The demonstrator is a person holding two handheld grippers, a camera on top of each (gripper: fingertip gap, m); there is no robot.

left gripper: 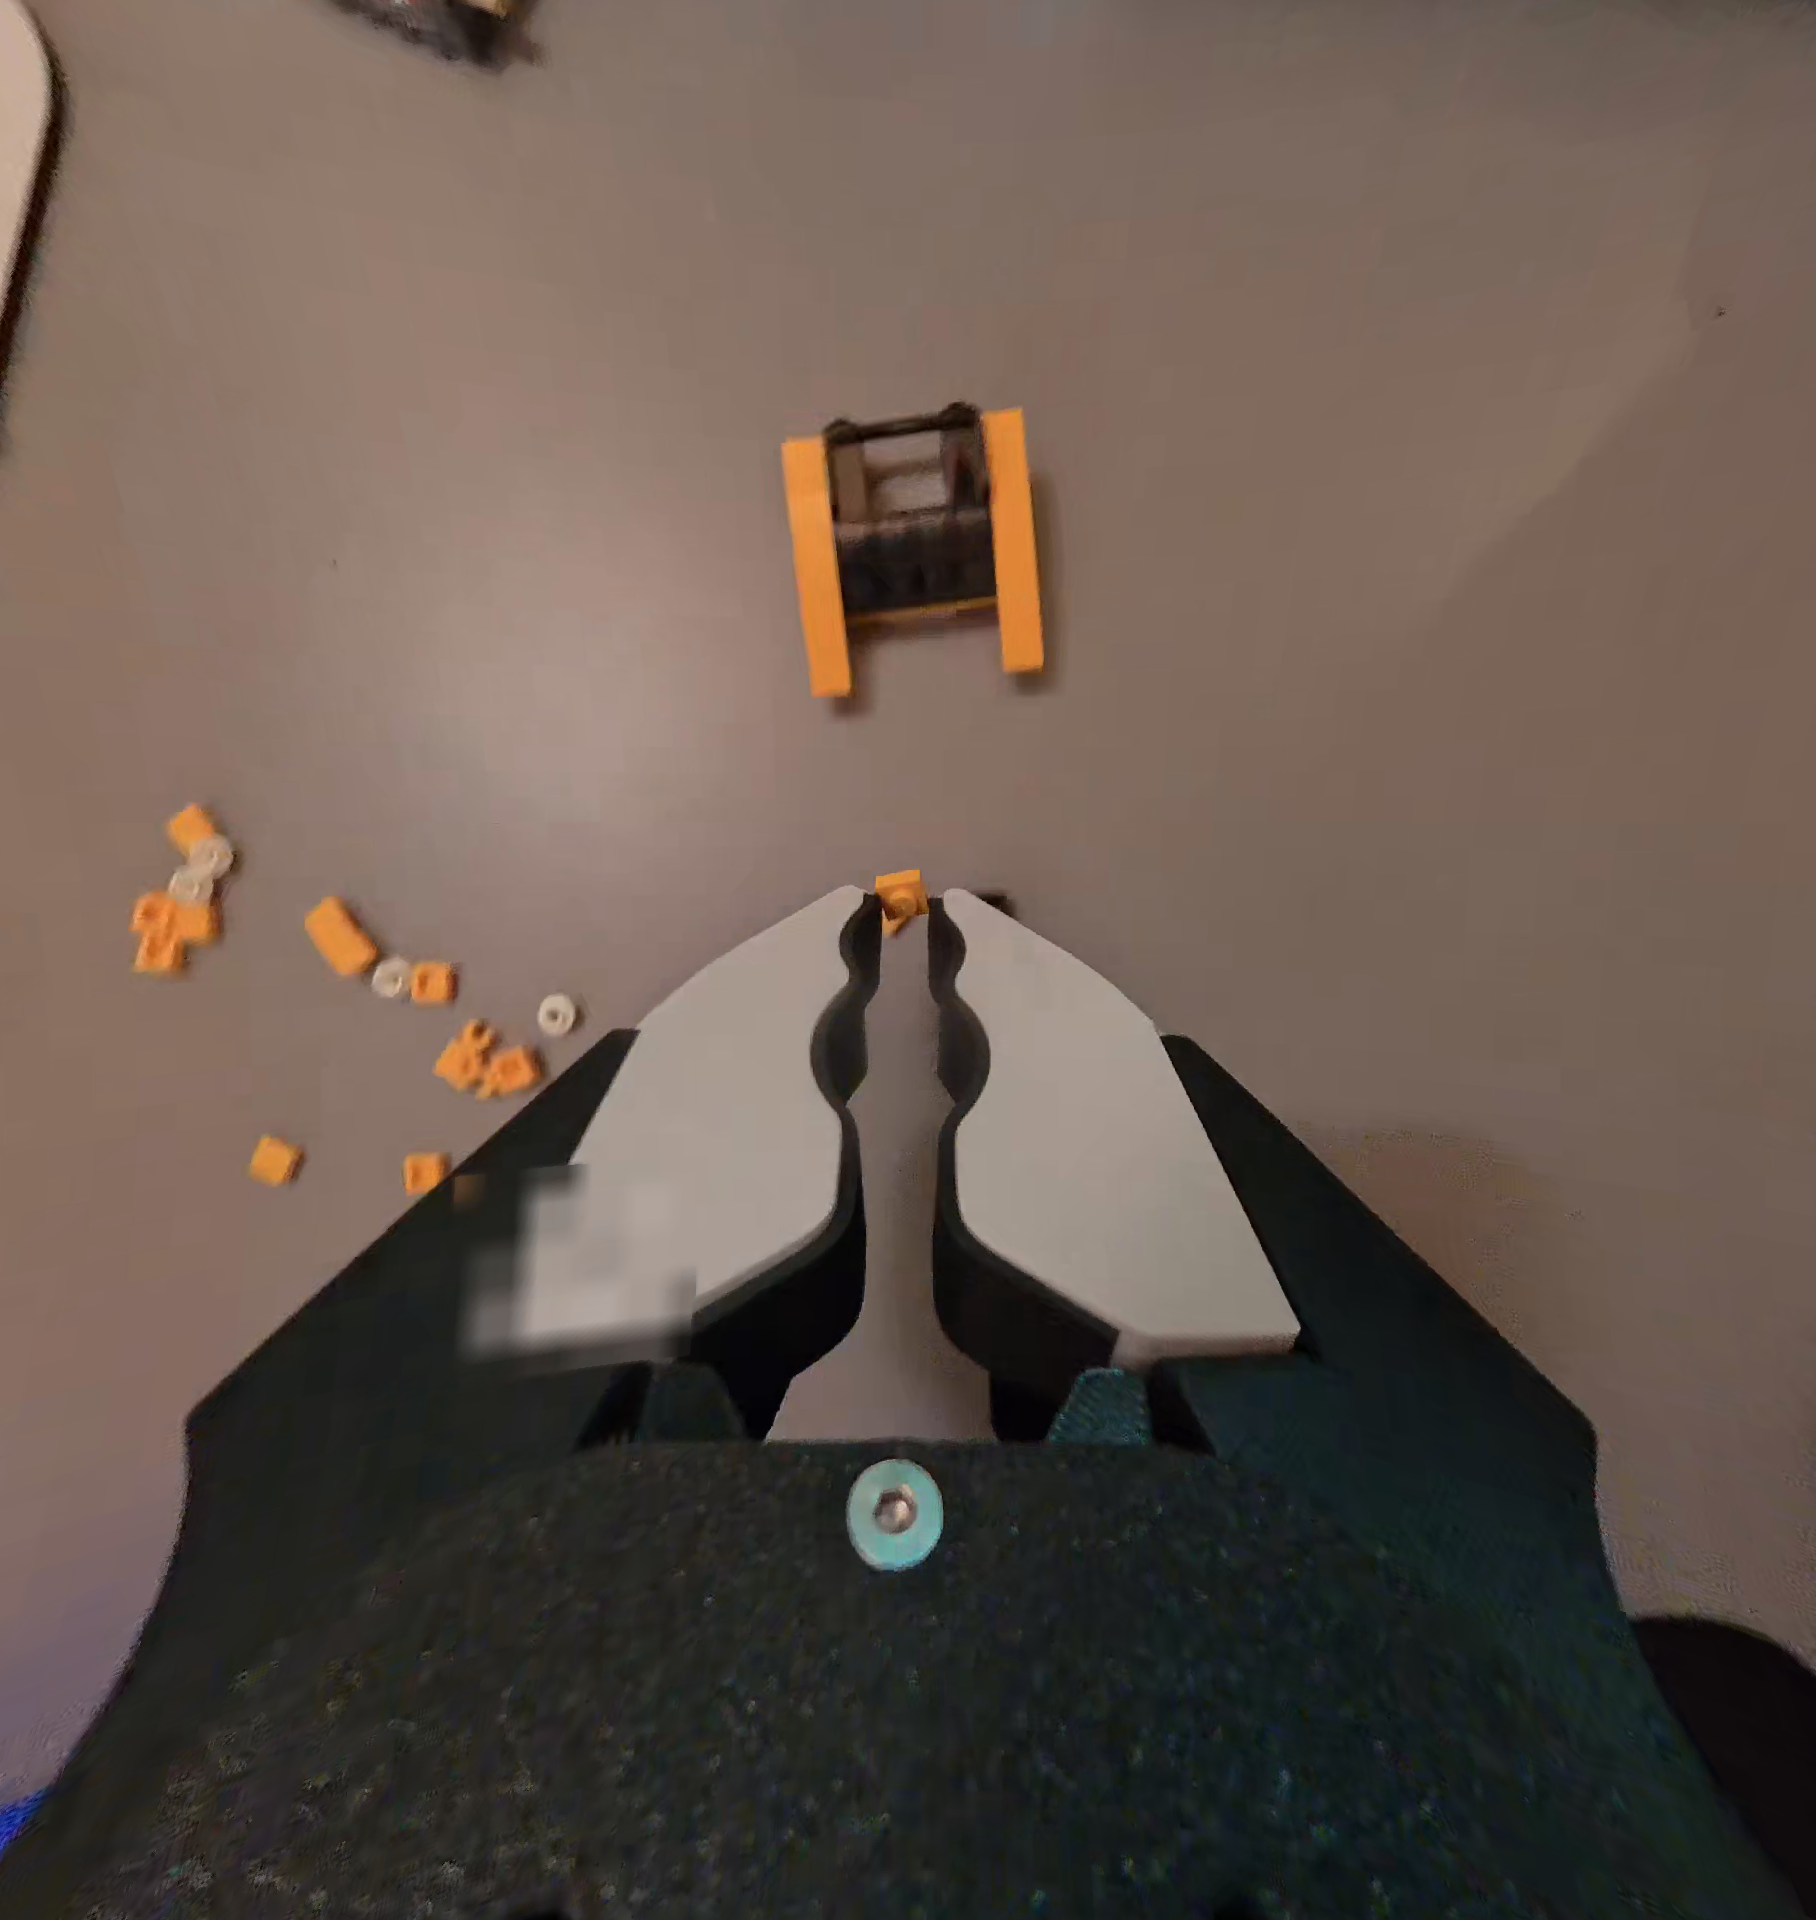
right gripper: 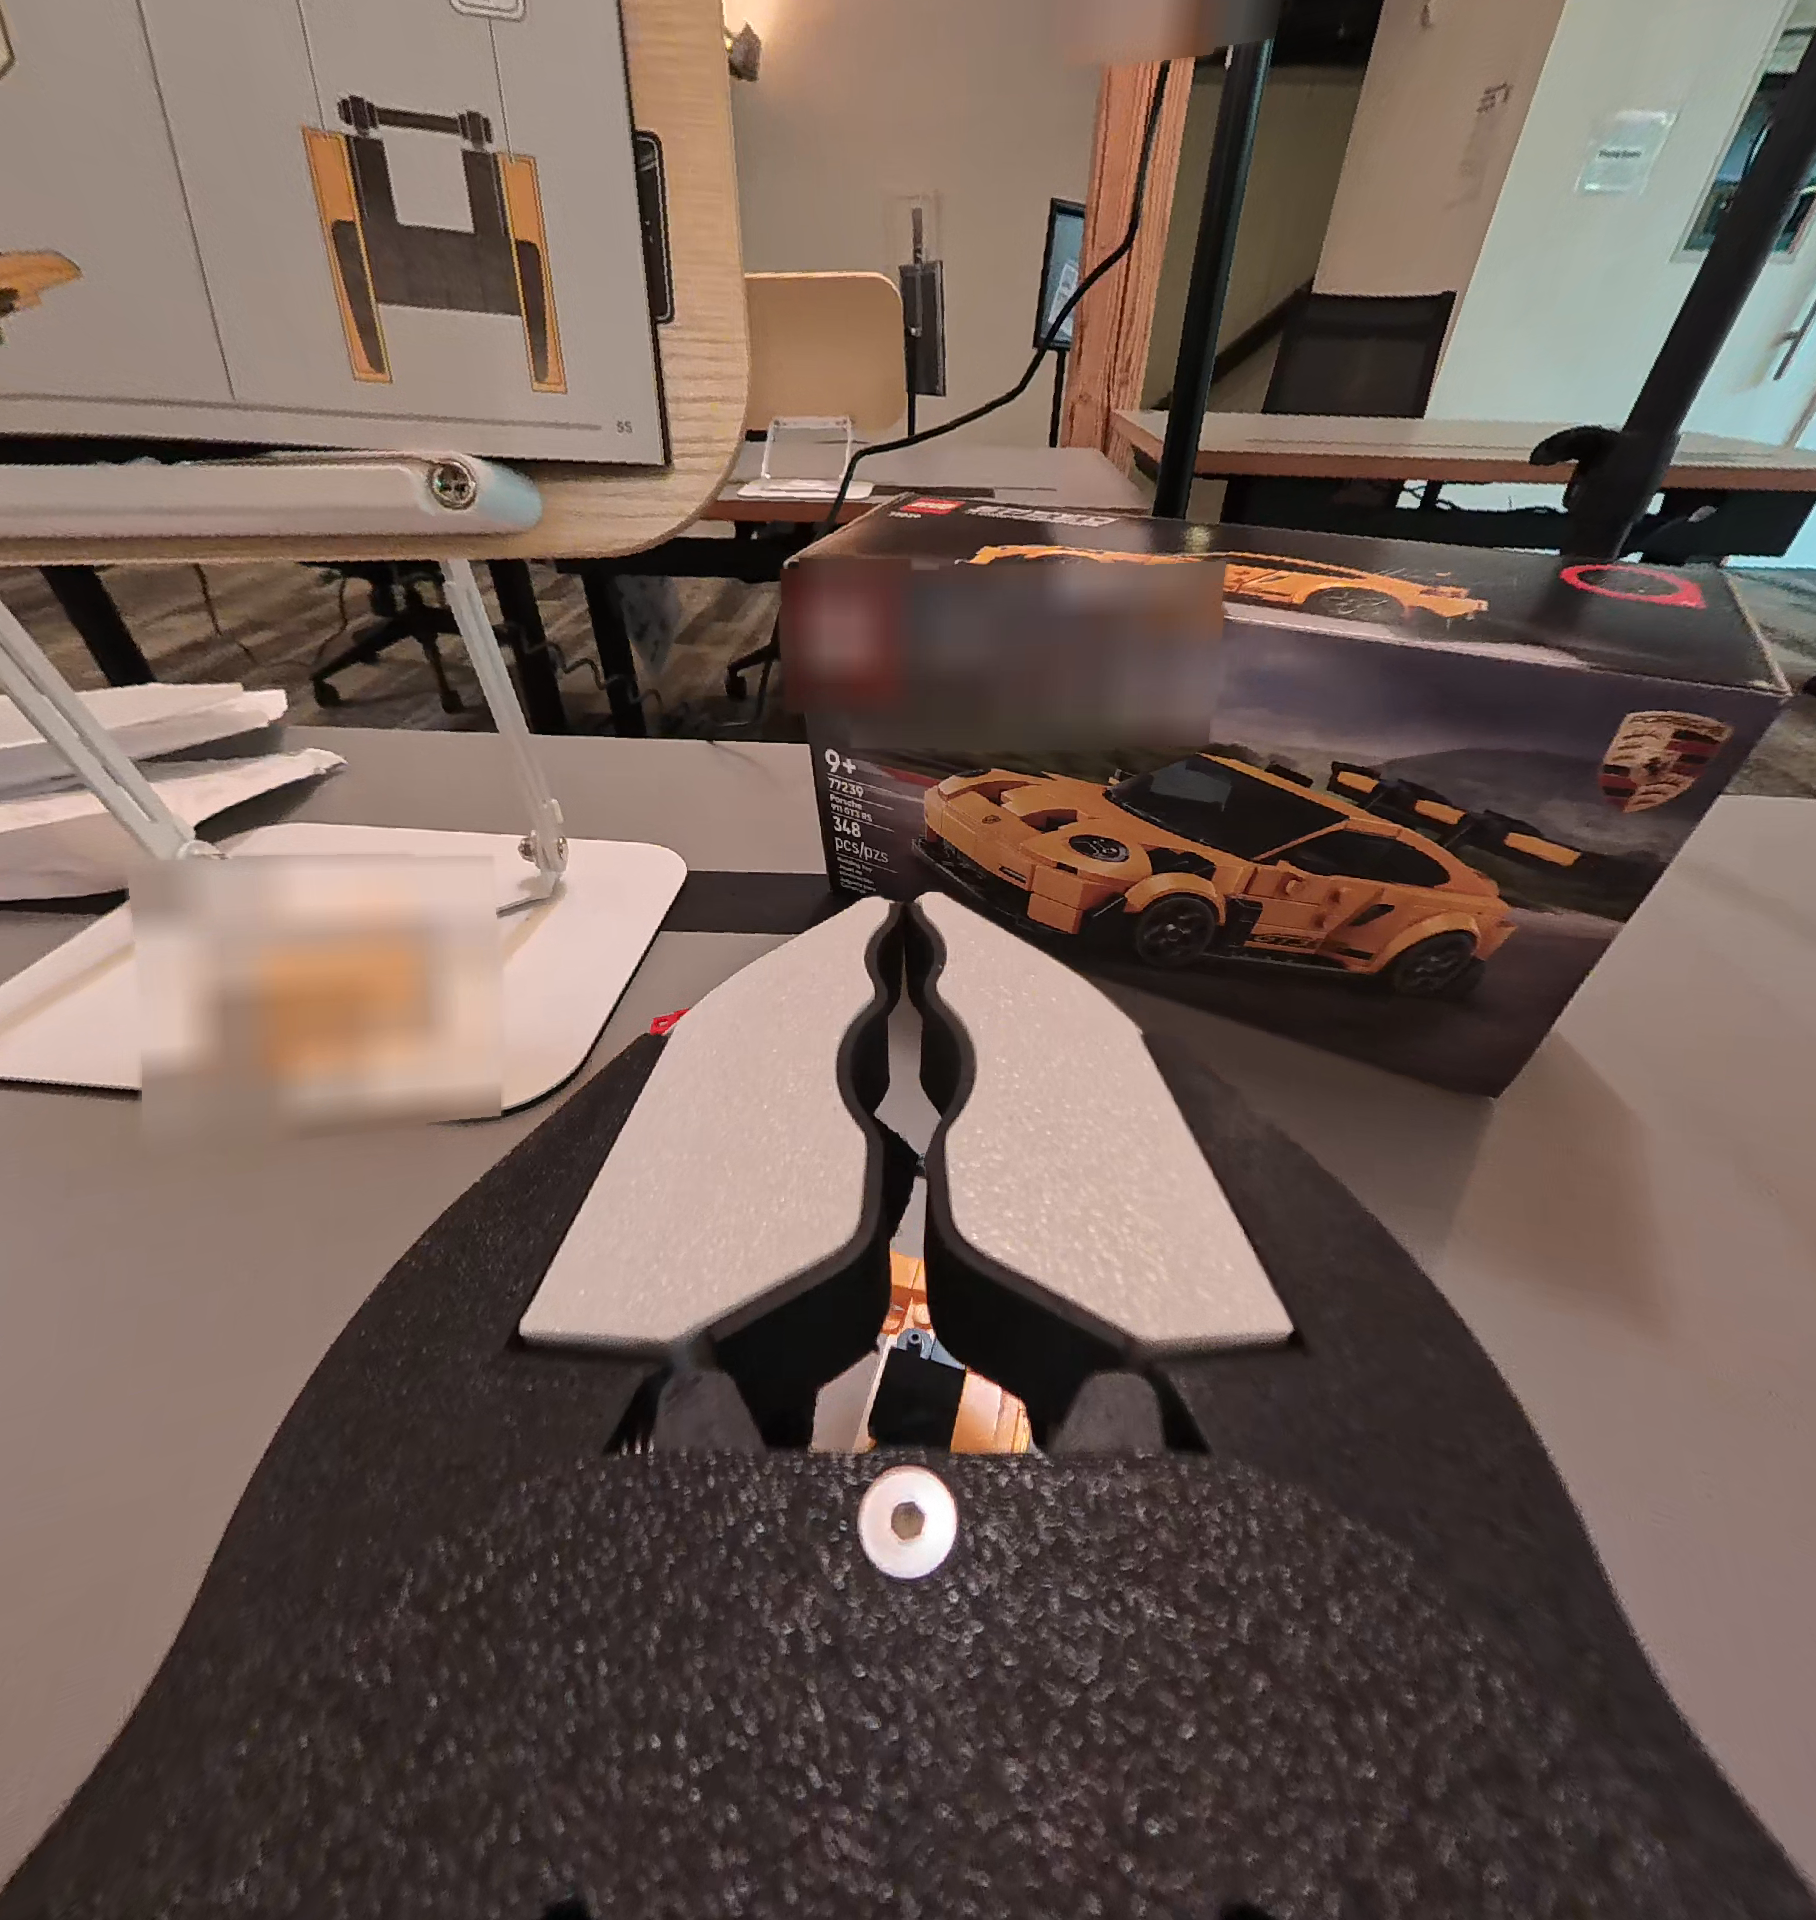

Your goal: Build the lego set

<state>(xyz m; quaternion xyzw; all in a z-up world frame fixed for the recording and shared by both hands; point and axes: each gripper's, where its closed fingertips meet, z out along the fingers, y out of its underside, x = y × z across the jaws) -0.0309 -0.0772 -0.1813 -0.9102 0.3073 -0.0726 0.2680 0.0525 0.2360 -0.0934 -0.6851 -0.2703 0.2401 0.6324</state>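
In the left wrist view my left gripper [left gripper: 901, 906] is shut on a small orange brick [left gripper: 900, 896] and holds it above the grey table. Ahead of it lies a black and orange sub-assembly [left gripper: 914, 545] with two long orange plates at its sides. Loose orange bricks and clear round pieces [left gripper: 364, 987] are scattered to the left. In the right wrist view my right gripper [right gripper: 904, 914] is shut with nothing between its tips. Below its fingers an orange, black and white build [right gripper: 945, 1392] shows through the gap.
The set's box [right gripper: 1278, 810] stands on the table ahead and right of the right gripper. An instruction booklet [right gripper: 291, 208] rests on a white stand [right gripper: 592, 914] at the left. White bags [right gripper: 83, 779] lie behind the stand. A dark object [left gripper: 436, 26] sits at the table's far edge. One gripper's finger ends stand about 35 cm off the other's.
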